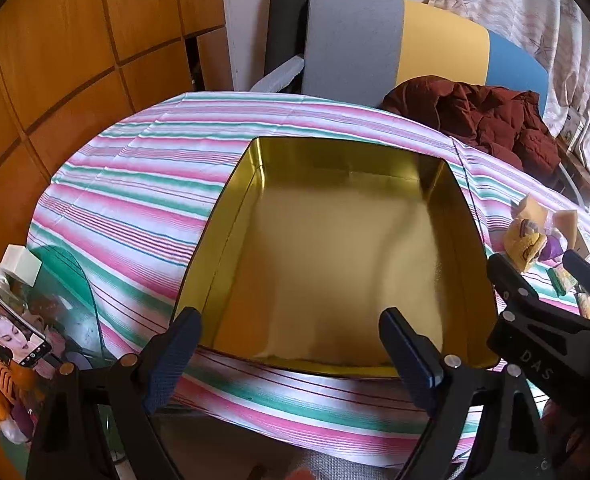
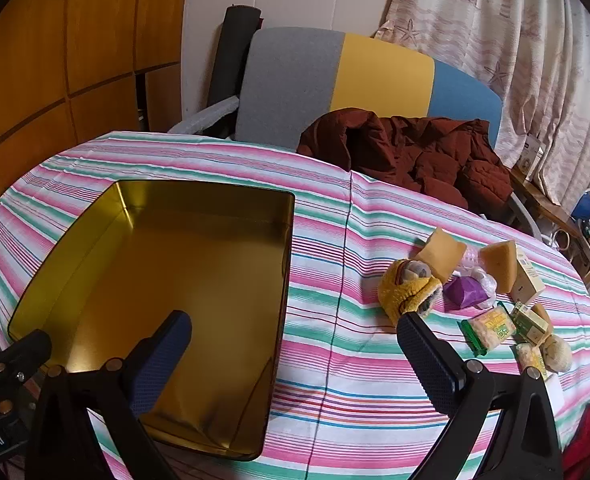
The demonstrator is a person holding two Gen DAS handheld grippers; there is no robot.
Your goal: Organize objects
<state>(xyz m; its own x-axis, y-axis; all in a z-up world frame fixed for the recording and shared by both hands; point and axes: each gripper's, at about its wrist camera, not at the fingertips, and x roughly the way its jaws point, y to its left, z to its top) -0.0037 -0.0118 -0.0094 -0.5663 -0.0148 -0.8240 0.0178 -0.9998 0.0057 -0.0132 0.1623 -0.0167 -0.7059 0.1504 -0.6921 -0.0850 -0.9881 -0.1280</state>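
Observation:
An empty gold tin box [image 1: 231, 208] lies on the striped tablecloth; it also shows at the left of the right wrist view [image 2: 95, 216]. My left gripper [image 1: 289, 340] is open and empty over the box's near edge. My right gripper [image 2: 295, 344] is open and empty above the cloth just right of the box. A pile of small objects lies to the right: a yellow knit glove [image 2: 403, 292], two yellow sponges [image 2: 441, 254], a purple packet [image 2: 465, 292], green snack packets [image 2: 489, 328] and a small white carton [image 2: 529, 280].
A dark red jacket [image 2: 415, 152] lies at the table's far edge before a grey, yellow and blue chair back [image 2: 335, 76]. A phone [image 1: 11, 328] and clutter sit at the table's left. Wooden cabinets stand left, curtains right.

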